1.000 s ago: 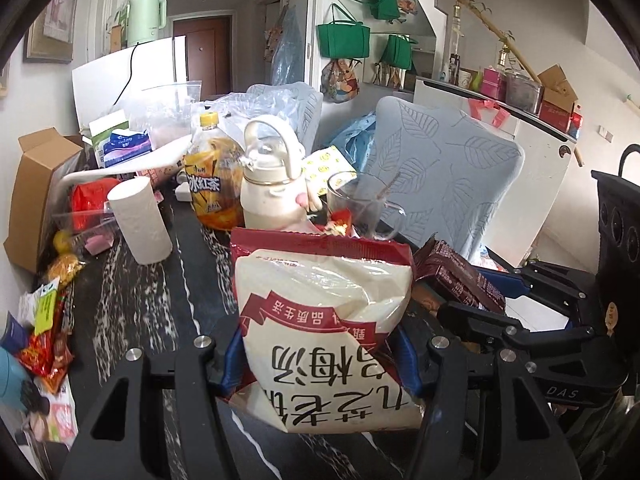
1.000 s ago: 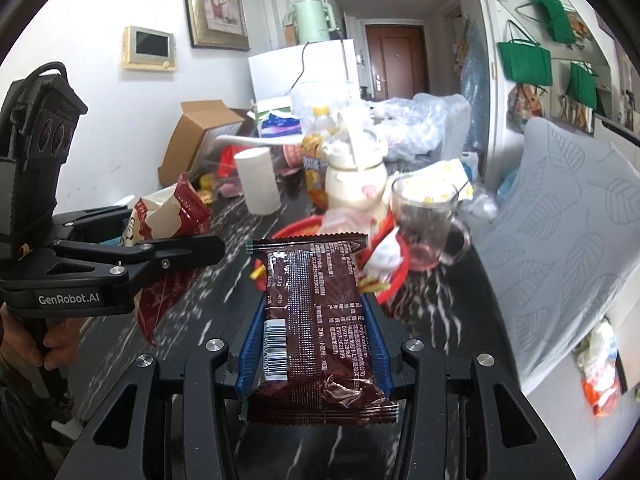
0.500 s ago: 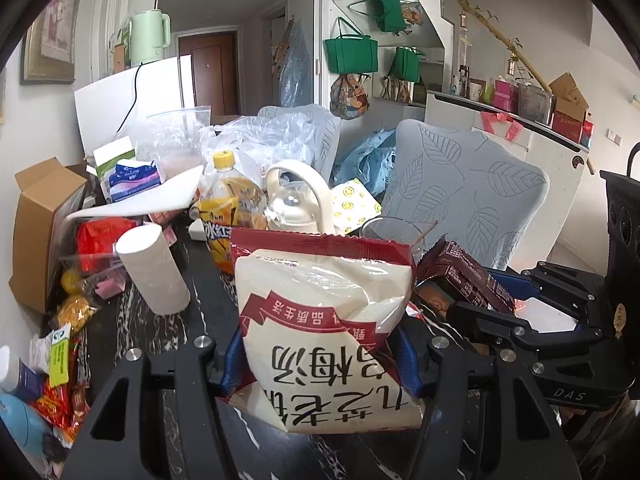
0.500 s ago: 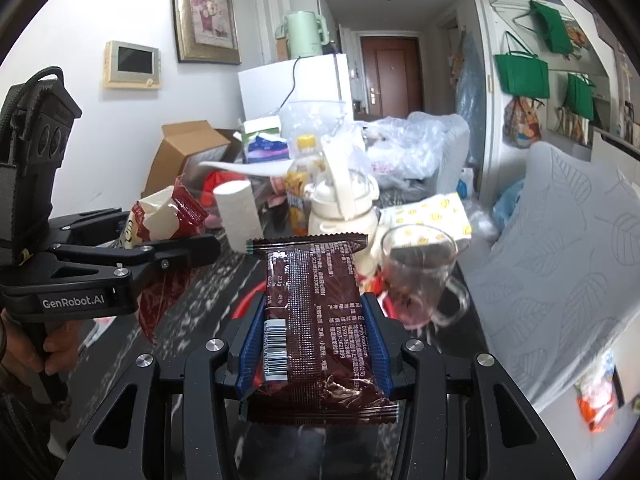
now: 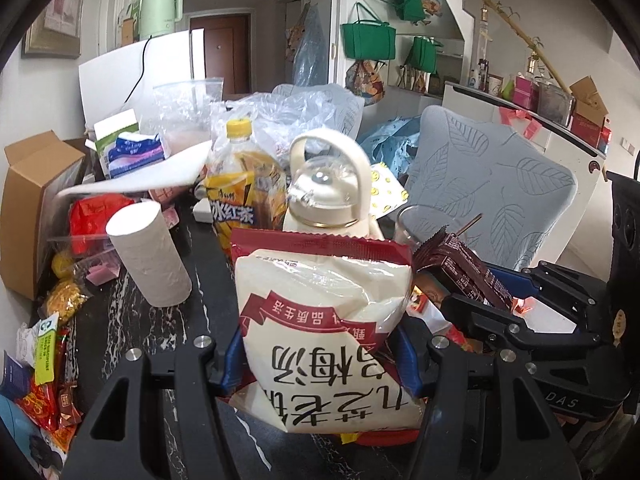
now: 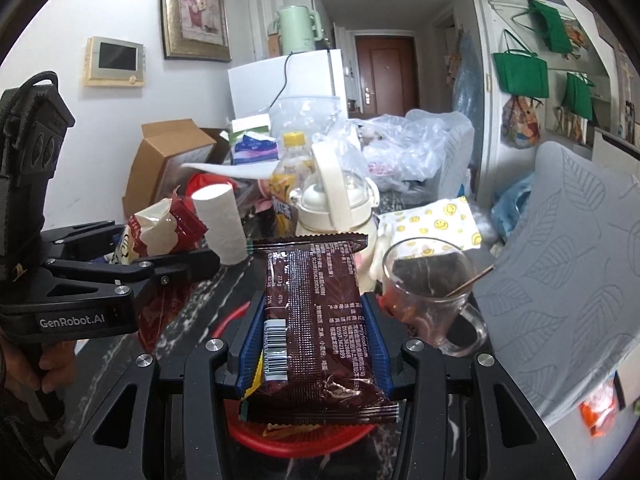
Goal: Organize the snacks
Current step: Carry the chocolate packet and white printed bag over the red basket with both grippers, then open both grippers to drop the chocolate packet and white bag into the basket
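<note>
My left gripper (image 5: 320,356) is shut on a white and red snack bag (image 5: 324,320) with Chinese print, held above the dark marble table (image 5: 108,320). The bag (image 6: 156,232) and the left gripper (image 6: 168,264) also show in the right wrist view. My right gripper (image 6: 314,344) is shut on a dark brown snack packet (image 6: 316,320), held over a red tray (image 6: 256,436). The packet (image 5: 460,268) and the right gripper (image 5: 504,304) show at the right of the left wrist view.
A paper roll (image 5: 148,256), an iced tea bottle (image 5: 244,196), a cream kettle (image 5: 328,196) and a glass mug (image 6: 428,296) stand on the table. Loose snacks (image 5: 44,360) lie at its left edge. A cardboard box (image 5: 28,200) and a grey chair (image 5: 488,184) flank it.
Both grippers have risen and tilted up with their packets still held. The table items now sit lower and nearer in both views.
</note>
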A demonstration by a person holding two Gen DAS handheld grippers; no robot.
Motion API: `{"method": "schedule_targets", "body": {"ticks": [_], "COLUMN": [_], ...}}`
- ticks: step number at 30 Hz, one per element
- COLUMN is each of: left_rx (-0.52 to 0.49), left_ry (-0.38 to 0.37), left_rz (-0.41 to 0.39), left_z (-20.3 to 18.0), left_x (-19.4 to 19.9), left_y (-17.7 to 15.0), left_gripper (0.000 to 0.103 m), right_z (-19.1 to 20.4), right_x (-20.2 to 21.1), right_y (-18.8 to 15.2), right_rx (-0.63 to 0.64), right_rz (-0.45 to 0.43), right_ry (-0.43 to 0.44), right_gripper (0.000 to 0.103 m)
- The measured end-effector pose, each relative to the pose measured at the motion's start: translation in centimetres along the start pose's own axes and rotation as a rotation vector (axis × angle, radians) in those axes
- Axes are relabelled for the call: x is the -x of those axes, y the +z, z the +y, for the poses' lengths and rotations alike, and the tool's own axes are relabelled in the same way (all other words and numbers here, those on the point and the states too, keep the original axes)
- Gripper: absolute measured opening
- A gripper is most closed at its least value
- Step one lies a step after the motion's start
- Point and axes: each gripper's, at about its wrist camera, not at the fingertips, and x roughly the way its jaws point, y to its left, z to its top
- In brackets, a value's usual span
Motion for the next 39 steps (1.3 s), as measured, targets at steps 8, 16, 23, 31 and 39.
{"method": "schedule_targets", "body": {"ticks": [8,16,23,31,39], "left_rx": [0.059,0.069,0.060,0.055,0.046], "left_ry": [-0.011,-0.023,-0.040,-0.047,-0.084], "left_rz": [0.077,0.093,0.106,0.102,0.127], "left_z": [1.2,1.0,0.3,-0.1,-1.1], "left_x": [-2.5,-3.0,-3.7,-3.7,-4.9], "left_y": [-1.8,-2.6,-2.8,-2.8,-3.2], "left_gripper": [0.059,0.059,0.059,0.059,0.059], "right_z": [-0.2,0.0,0.1,-1.0,-2.2], "right_x": [-3.0,-3.8,-3.8,-2.9,-1.4], "right_y": [-1.9,-3.8,-4.6,-4.8,-5.4], "right_rx": [-0.035,-0.054,-0.010,-0.087,-0.148], "right_rz": [0.084,0.108,0.097,0.139,0.132], "right_ry": [0.000,0.036,0.019,0.075,0.090], "right_gripper": [0.045,0.045,0.047,0.063,0.043]}}
